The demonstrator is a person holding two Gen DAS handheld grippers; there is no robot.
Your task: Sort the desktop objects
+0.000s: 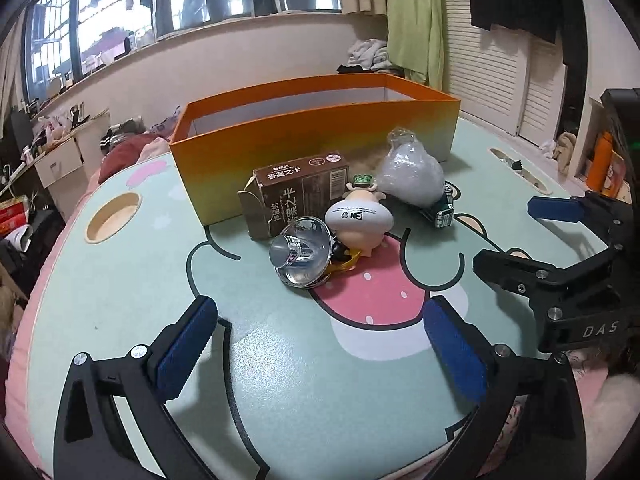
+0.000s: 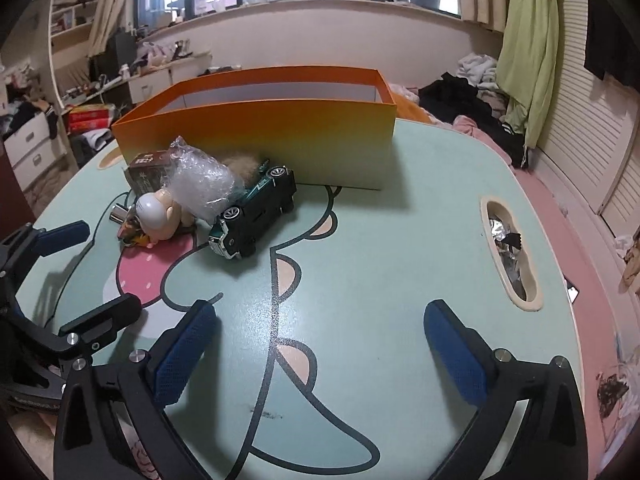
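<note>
An open orange box [image 1: 312,136] [image 2: 280,136] stands at the back of the cartoon-printed table. In front of it lies a pile: a brown card box [image 1: 296,196] [image 2: 146,168], a silver funnel-shaped cup [image 1: 300,254], a cream toy figure [image 1: 358,220] [image 2: 158,216], a bubble-wrap bundle [image 1: 412,172] [image 2: 200,184] and a green toy car [image 2: 256,212] [image 1: 442,212]. My left gripper [image 1: 320,344] is open and empty, short of the cup. My right gripper [image 2: 320,348] is open and empty, near the table's front; it also shows in the left wrist view [image 1: 520,232].
The table [image 2: 380,240] has an oval cut-out at the right holding foil scraps [image 2: 508,248] and a round hole at the left [image 1: 114,216]. Clothes, a bed and drawers surround the table.
</note>
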